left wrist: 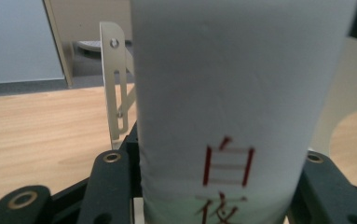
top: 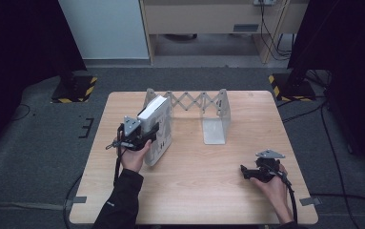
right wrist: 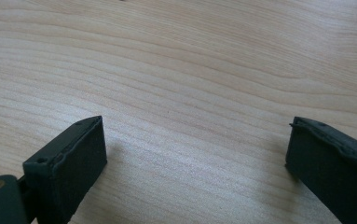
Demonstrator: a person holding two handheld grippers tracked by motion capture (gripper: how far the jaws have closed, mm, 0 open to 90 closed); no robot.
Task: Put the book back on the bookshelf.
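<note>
Here, in the high view, the left gripper (top: 147, 133) sits at the left centre of the frame, its jaws clamped on a white book (top: 155, 126) that stands upright on the wooden table (top: 194, 191). The book is just beside the left end plate of a pale metal expandable book rack (top: 189, 102), whether touching it I cannot tell; the rack's scissor lattice runs along the upper middle of the frame to a second end plate right of centre. In the left gripper view the book's white spine (left wrist: 232, 93) occupies the centre and right of the frame, red characters (left wrist: 225, 165) printed low on it, with a black jaw pressed against each side at the bottom. A slotted metal plate (left wrist: 113, 88) of the rack rises just left of the spine. At the lower right of the high view, the right gripper (top: 249, 172) rests low over bare table, well apart from the rack. In the right gripper view its jaws stand wide apart, with wood grain between them.
</note>
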